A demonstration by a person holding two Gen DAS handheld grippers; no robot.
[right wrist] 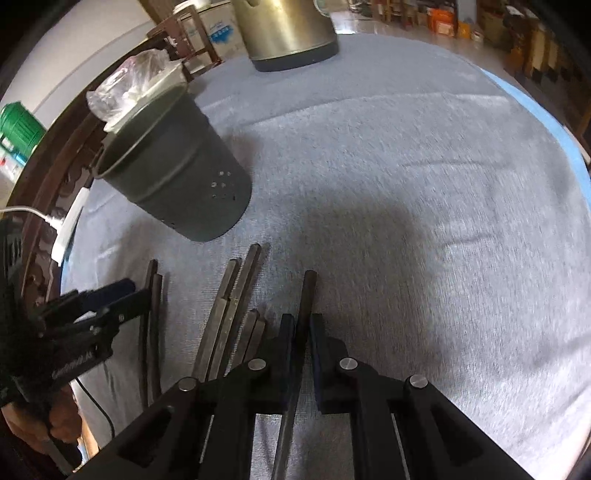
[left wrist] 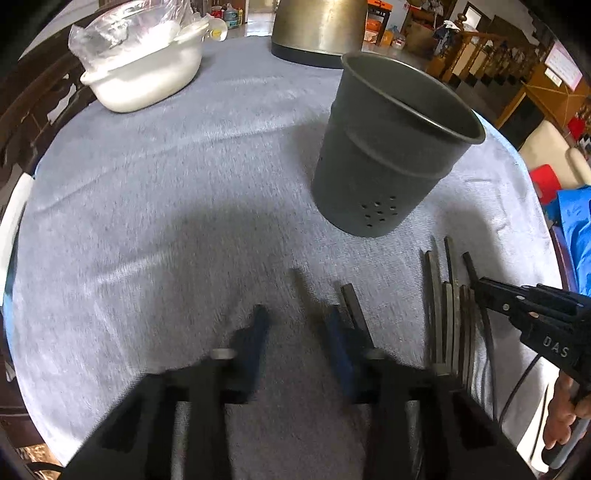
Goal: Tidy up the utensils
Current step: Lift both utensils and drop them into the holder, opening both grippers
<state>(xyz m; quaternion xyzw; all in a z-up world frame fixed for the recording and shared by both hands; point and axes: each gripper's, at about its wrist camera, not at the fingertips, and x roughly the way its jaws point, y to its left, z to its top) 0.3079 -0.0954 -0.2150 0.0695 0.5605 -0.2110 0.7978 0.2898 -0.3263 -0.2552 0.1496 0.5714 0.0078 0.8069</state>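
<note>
The chopsticks (right wrist: pixel 236 314) lie in a loose fan on the desk (right wrist: pixel 424 184), just short of the dark holder (right wrist: pixel 184 177), which stands upright at about 10 o'clock from my right tongs (right wrist: pixel 303 332). 1 chopstick (right wrist: pixel 306 295) sits between those fingers, which look pressed onto it, its free end pointing to 12 o'clock.

My left tongs (left wrist: pixel 299 328) are spread, with a pair of sticks (left wrist: pixel 351 302) just inside the right finger and the main bundle at 3 o'clock.

I judge the main risk is the thin stick pivoting or slipping in a narrow pinch as I lift, then catching the holder's rim. The 2 tools are close, so they could also knock each other or scatter the fan.

A metal kettle (right wrist: pixel 291 33) and a white bowl (left wrist: pixel 147 77) stand at the far edge.
</note>
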